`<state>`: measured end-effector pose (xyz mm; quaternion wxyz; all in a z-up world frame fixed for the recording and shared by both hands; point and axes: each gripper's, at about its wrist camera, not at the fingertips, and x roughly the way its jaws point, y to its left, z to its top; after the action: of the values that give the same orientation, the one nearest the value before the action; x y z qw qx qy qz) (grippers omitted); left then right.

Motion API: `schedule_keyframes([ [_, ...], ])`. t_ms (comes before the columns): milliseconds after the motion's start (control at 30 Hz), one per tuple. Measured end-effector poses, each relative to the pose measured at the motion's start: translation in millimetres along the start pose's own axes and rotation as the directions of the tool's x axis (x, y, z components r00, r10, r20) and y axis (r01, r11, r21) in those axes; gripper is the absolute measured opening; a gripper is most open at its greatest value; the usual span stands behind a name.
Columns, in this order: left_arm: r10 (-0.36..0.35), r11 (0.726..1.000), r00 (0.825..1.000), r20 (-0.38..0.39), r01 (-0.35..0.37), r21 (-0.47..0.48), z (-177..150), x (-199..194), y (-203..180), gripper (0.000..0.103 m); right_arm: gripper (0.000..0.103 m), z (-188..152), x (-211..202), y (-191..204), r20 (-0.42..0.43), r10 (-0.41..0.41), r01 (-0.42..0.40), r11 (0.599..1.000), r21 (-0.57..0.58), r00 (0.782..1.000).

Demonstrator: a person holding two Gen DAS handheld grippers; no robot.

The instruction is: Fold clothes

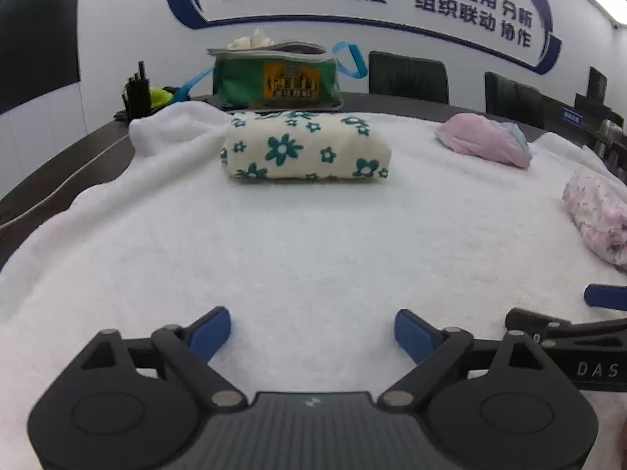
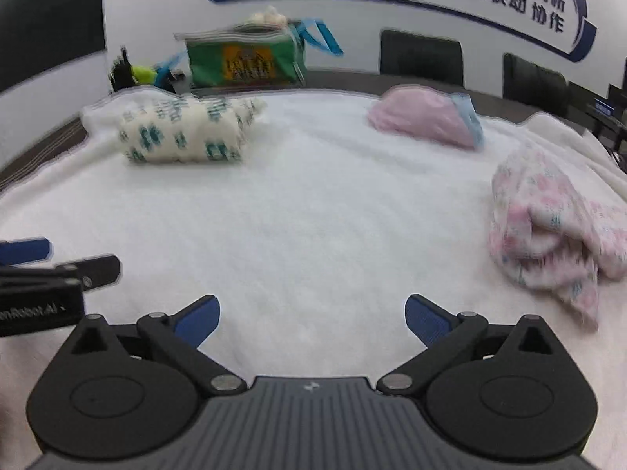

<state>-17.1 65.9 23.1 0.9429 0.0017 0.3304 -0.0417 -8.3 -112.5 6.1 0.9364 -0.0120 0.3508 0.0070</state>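
- White blanket [image 1: 298, 243] over the worktop: broad bare stretch ahead of both hand-held grippers, passable.
- Flowered bundle [image 1: 305, 145] lies far centre-left, blocking that line.
- Pink bundle [image 1: 482, 141] lies far right; open lane between the two.
- Pink-print heap [image 2: 548, 227] crowds the right edge.
- Green bag [image 1: 274, 78] stands behind the flowered bundle, closing the back edge.
- Chairs [image 1: 407, 76] line the far side.

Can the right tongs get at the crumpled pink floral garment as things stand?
Probably yes. The right tongs are open and empty over the white blanket. The pink floral garment lies ahead to their right with only bare blanket between. The left tongs sit on the opposite side.
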Motion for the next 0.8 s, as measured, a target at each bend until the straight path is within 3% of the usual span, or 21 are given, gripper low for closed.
schedule_keyframes([
  [100, -0.008, 1.000, 1.000, -0.011, 0.009, 0.009, 1, 2, -1, 0.102, 0.103, -6, 0, -3, 0.017, 0.001, -0.001, 1.000, 0.027, 1.000],
  [267, -0.007, 1.000, 1.000, -0.017, 0.007, 0.021, 0, 5, -2, 0.103, 0.103, 2, -4, 2, 0.000, -0.014, 0.014, 1.000, 0.004, 1.000],
  [367, 0.001, 1.000, 1.000, -0.018, -0.001, 0.023, -1, 7, -2, 0.103, 0.103, 6, -8, 4, 0.065, -0.029, 0.028, 1.000, 0.007, 0.998],
  [467, 0.012, 1.000, 1.000, -0.020, -0.011, 0.025, 0, 8, -3, 0.103, 0.103, 4, 7, 7, 0.022, -0.024, 0.023, 0.999, 0.022, 0.999],
  [800, 0.017, 1.000, 1.000, -0.022, -0.016, 0.026, -1, 9, -2, 0.103, 0.103, 2, 5, 8, 0.018, -0.035, 0.034, 0.999, 0.042, 0.999],
])
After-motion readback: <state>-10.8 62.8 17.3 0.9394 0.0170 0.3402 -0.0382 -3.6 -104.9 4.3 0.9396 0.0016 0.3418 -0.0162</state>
